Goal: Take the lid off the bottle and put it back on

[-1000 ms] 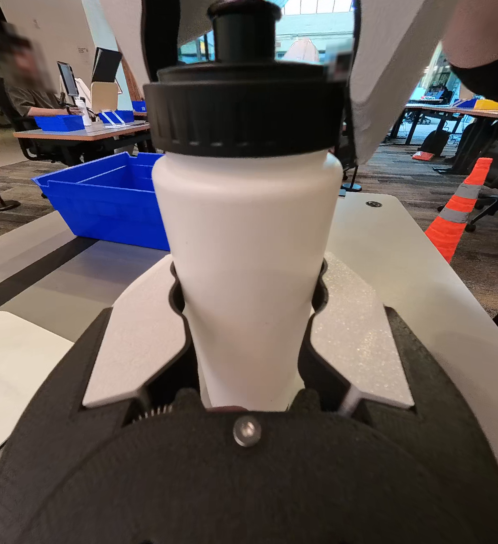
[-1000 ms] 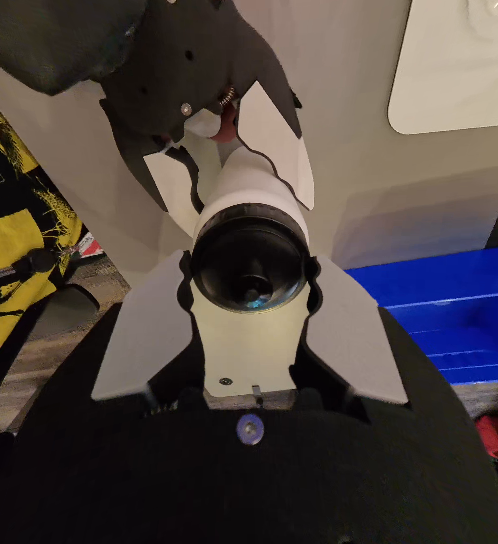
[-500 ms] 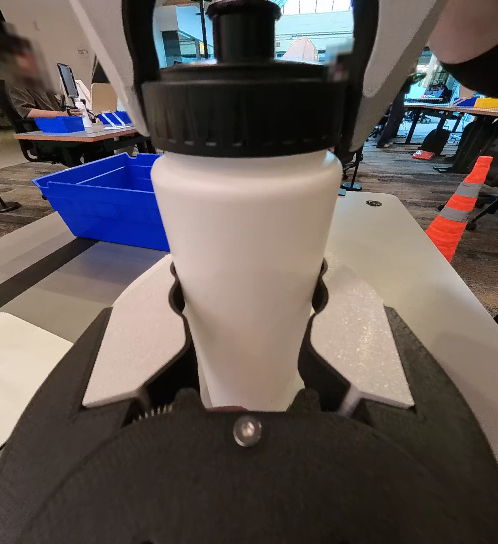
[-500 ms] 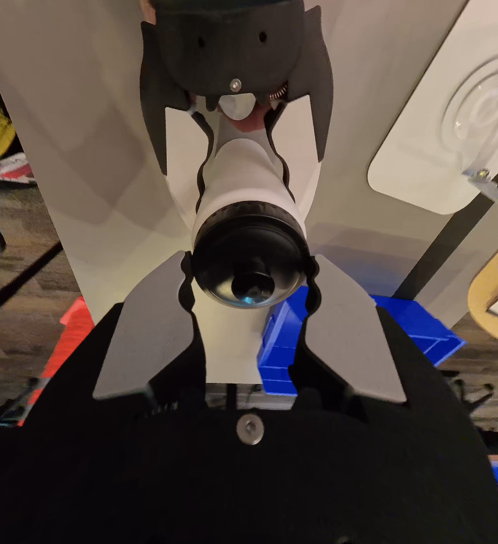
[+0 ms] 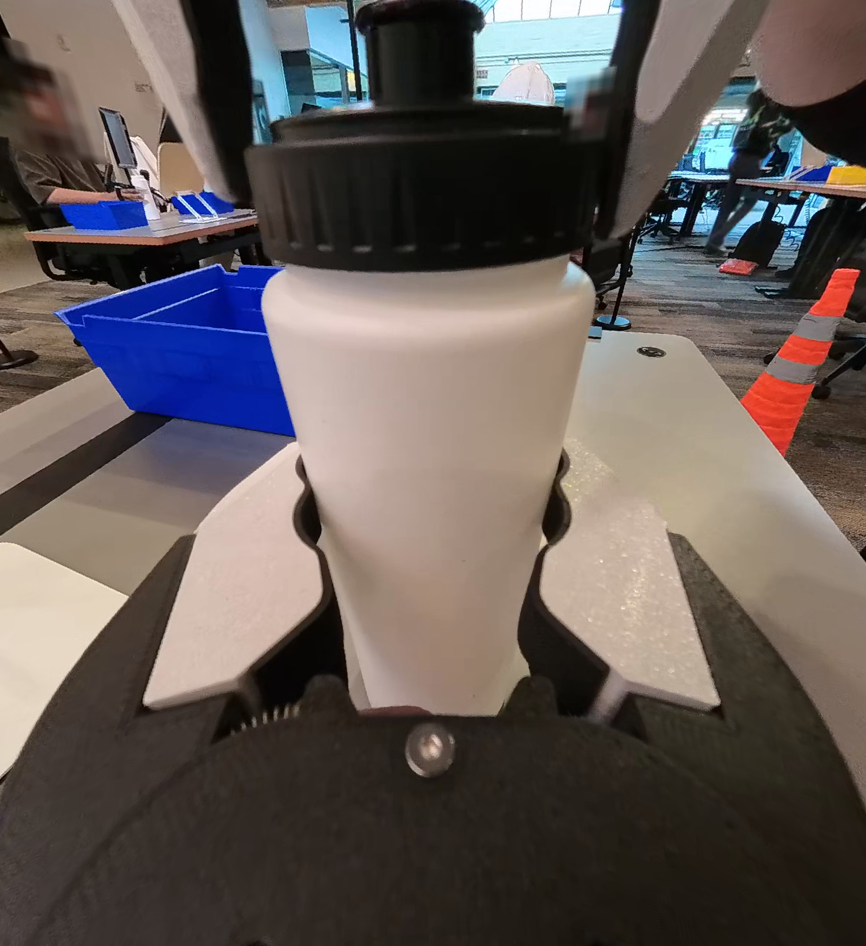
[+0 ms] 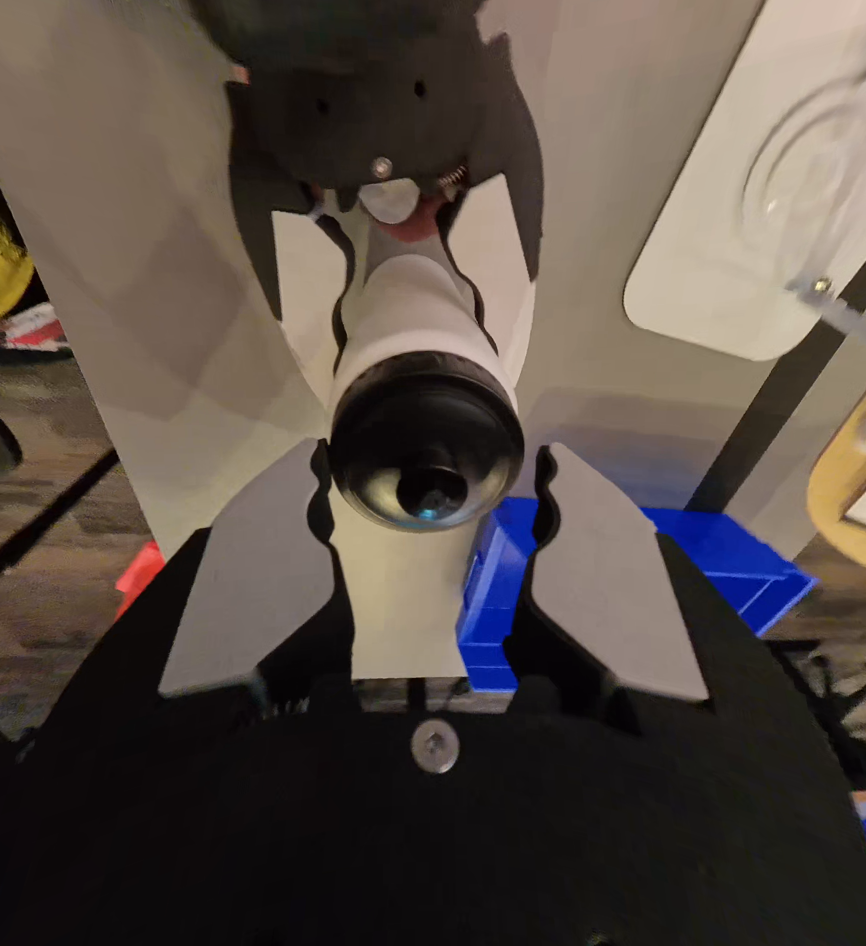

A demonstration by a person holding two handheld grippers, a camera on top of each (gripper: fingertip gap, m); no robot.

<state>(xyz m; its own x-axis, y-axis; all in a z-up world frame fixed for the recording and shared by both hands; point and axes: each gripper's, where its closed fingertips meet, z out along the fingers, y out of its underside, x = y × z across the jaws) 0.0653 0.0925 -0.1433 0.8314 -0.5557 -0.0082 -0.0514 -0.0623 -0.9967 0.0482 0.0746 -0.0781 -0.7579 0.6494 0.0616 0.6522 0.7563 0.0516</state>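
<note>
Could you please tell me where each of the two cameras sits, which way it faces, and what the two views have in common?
Left wrist view: sits on the left gripper, looking level along its fingers across the table; its fingers clamp the white bottle; a bare arm shows top right.
Right wrist view: sits on the right gripper, looking down on the black lid, which lies between its parted fingers.
Shared: bottle, lid, both grippers, table, blue bin.

Both grippers match — the left gripper (image 5: 431, 517) and right gripper (image 6: 433, 491) have rough black printed bodies, flat white wavy-edged fingers (image 5: 246, 588), a silver centre screw (image 5: 430, 750) and a small spring.
</note>
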